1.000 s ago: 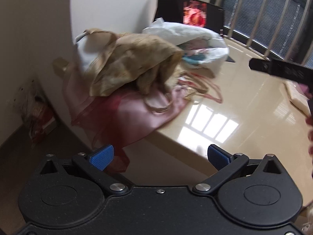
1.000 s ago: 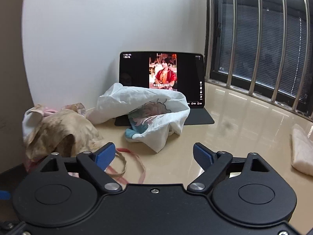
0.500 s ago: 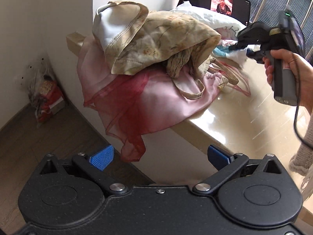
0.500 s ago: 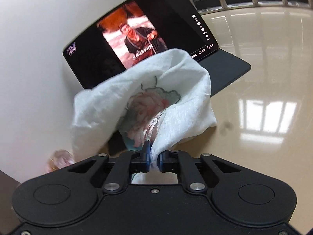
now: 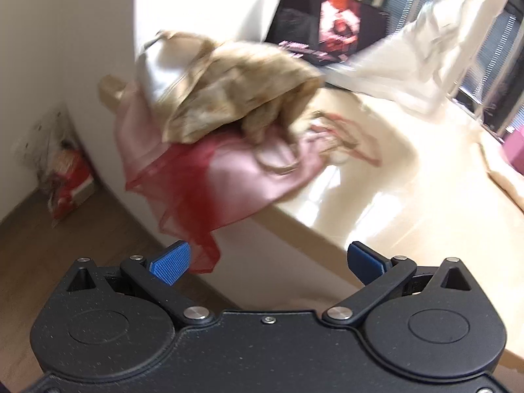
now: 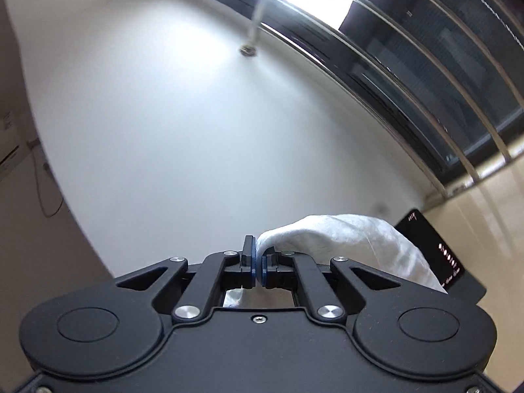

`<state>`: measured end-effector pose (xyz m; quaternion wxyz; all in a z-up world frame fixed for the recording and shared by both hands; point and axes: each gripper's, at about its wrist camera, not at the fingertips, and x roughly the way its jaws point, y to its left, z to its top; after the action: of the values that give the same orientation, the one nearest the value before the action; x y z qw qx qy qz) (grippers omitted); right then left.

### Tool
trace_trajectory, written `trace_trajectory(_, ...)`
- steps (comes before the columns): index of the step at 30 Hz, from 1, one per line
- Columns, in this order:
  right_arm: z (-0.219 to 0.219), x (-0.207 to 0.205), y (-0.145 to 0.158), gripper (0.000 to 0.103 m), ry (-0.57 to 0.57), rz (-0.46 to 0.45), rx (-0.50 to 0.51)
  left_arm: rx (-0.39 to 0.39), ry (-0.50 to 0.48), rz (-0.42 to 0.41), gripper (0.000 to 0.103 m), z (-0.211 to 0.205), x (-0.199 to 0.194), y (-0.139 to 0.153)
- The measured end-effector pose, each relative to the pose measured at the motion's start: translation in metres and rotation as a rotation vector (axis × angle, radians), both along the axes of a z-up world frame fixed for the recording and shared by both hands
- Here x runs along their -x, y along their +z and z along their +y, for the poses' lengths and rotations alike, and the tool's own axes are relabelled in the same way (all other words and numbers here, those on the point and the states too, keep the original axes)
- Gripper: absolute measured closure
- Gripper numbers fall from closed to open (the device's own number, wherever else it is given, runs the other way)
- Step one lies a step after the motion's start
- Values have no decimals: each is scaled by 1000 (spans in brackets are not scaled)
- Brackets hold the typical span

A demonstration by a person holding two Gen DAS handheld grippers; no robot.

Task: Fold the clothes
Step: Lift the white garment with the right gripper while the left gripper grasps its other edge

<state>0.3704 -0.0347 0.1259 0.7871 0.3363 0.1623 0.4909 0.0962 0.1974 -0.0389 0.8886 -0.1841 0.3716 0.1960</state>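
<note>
My right gripper point(image 6: 259, 267) is shut on a white garment point(image 6: 353, 245) and holds it up, tilted toward the wall and window. In the left wrist view the same white garment point(image 5: 425, 55) hangs blurred in the air at the upper right. My left gripper point(image 5: 267, 262) is open and empty, off the table's near edge. A pile of clothes lies at the table's left corner: a beige floral garment point(image 5: 235, 85) on top of a pink and red sheer one point(image 5: 222, 177) that droops over the edge.
A tablet point(image 5: 327, 39) showing a video stands at the back of the glossy cream table point(image 5: 409, 190); it also shows in the right wrist view point(image 6: 435, 255). Window bars point(image 6: 425, 65) run along the right. A red bag point(image 5: 68, 177) sits on the floor.
My right gripper has lifted the white garment off the table and tilted upward. My left gripper has shifted its view a little and stays open.
</note>
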Motion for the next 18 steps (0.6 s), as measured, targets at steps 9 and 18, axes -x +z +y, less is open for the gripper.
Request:
trace_trajectory(9,-104,134,46,100,-72,-116,198,-46,-193,-127,0,-58,-2,37)
trace_trajectory(18,-151,196,14,100,-56,-37,210,-135,-358,-275,0,-120,-8,65)
